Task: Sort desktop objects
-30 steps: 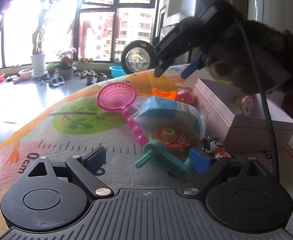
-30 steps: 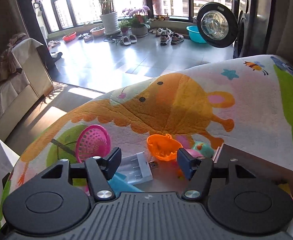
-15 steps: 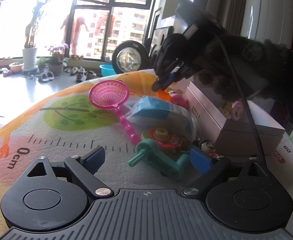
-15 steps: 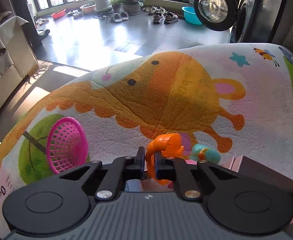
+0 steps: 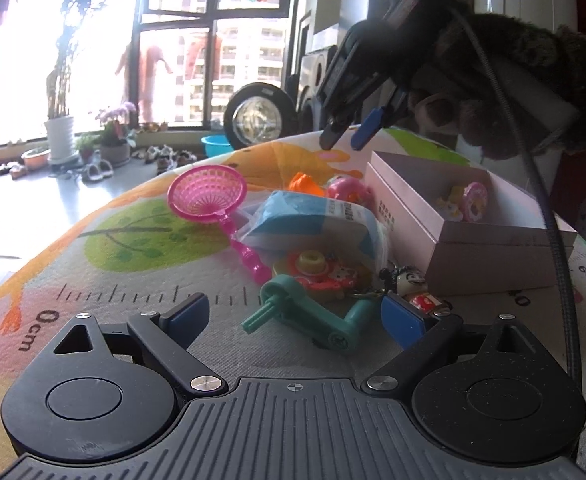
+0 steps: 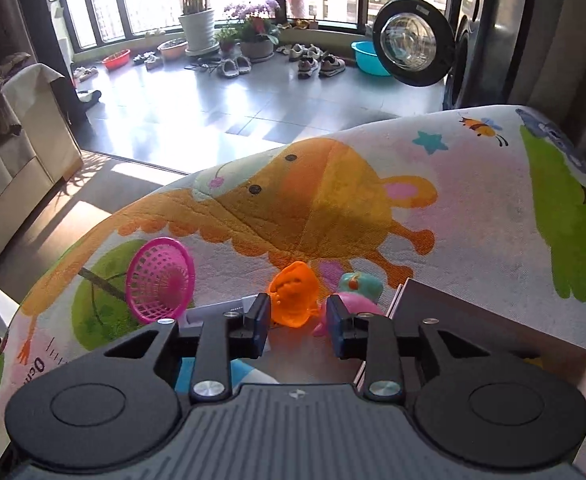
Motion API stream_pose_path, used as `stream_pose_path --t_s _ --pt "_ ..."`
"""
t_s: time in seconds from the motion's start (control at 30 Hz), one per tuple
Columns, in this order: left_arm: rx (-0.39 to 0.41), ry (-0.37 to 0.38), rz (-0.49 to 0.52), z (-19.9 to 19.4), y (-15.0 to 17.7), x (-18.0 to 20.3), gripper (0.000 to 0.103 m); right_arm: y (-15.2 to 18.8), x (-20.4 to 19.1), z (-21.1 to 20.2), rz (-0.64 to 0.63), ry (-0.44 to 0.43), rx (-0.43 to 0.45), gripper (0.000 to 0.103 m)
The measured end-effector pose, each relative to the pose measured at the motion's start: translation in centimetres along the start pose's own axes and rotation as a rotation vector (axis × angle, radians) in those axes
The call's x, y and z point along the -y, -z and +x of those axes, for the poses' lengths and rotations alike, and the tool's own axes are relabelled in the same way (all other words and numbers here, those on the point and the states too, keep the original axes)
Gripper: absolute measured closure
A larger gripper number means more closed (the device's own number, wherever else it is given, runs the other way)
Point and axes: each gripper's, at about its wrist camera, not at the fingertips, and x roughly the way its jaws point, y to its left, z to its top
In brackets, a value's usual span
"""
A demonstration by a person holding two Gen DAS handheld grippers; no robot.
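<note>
Toys lie on a cartoon-print mat (image 5: 141, 236): a pink sieve (image 5: 207, 194), a blue-and-white packet (image 5: 313, 220), a green crank (image 5: 313, 320), an orange toy (image 5: 303, 182) and a round pink toy (image 5: 347, 190). My left gripper (image 5: 295, 316) is open and low over the mat, with the crank just past its fingertips. My right gripper (image 5: 343, 142) hangs above the orange toy (image 6: 295, 294). Its jaws are opening and its pads do not touch the toy, which shows in the gap of my right gripper (image 6: 297, 320).
An open pink box (image 5: 493, 248) at the right holds small toys. A keychain figure (image 5: 413, 284) and a red-and-yellow toy (image 5: 317, 268) lie by the crank. A teal toy (image 6: 361, 282) sits beside the box (image 6: 473, 320). The mat drops off toward the tiled floor.
The right gripper went from open to shut on the orange toy, and now its jaws stand apart again with the toy free on the mat. The left gripper stays put.
</note>
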Motion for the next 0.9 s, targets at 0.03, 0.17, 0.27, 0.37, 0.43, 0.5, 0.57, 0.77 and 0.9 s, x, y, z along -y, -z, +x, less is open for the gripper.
stream_pose_path --t_s 0.03,0.17,0.27,0.37,0.43,0.5,0.57,0.77,0.9 --pt "0.001 0.004 -0.012 0.0 0.0 -0.2 0.006 -0.5 -0.2 1.4 -0.007 0.04 -0.006 0.061" --pt "-0.001 0.022 -0.066 0.0 -0.1 -1.2 0.004 -2.6 -0.2 6.7 -0.012 0.184 -0.063 0.054" --pt "-0.006 0.038 -0.102 0.1 -0.1 -1.8 0.004 -3.3 0.1 9.5 -0.002 0.221 -0.133 0.054" --pt "-0.008 0.052 -0.116 0.1 -0.1 -2.0 0.004 -2.8 -0.3 10.6 -0.009 0.209 -0.174 0.06" --pt "-0.002 0.057 -0.108 -0.1 0.0 -1.9 0.003 -2.2 -1.2 10.2 -0.063 0.195 -0.172 0.069" --pt "0.005 0.054 -0.099 -0.2 0.0 -1.7 0.003 -1.6 -1.9 9.2 -0.089 0.162 -0.18 0.077" --pt "0.009 0.048 -0.094 -0.3 0.0 -1.7 0.003 -0.6 -2.4 7.8 -0.094 0.098 -0.196 0.085" --pt "-0.006 0.005 -0.07 -0.3 -0.1 -1.3 0.003 3.7 -4.2 2.1 -0.133 -0.093 -0.211 0.085" --pt "-0.013 -0.034 -0.044 -0.8 0.1 -1.0 0.003 7.1 -2.2 -6.6 -0.115 -0.213 -0.009 0.076"
